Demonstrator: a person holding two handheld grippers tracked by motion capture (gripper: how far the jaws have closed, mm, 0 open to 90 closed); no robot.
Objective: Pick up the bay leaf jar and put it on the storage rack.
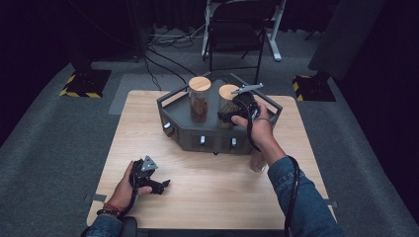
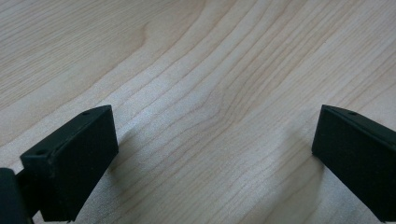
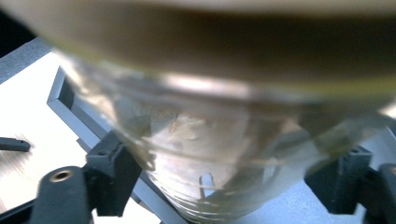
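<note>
Two glass jars with round wooden lids stand in a dark grey tray (image 1: 217,142) at the back of the wooden table. My right gripper (image 1: 227,117) reaches in level at the right jar (image 1: 228,93). In the right gripper view this jar (image 3: 210,140) sits blurred and very near, between the jaws of the right gripper (image 3: 224,184). The jaws stand close on either side of its lower glass, slightly apart from it. The left jar (image 1: 199,101) holds dark brown contents. My left gripper (image 1: 163,186) rests near the table's front left, its jaws of the left gripper (image 2: 215,135) wide apart over bare wood.
The tray's front wall carries small white knobs (image 1: 202,140). A clear glass-like thing (image 1: 257,161) stands on the table by my right forearm. A black folding chair (image 1: 234,34) and cables are on the floor beyond the table.
</note>
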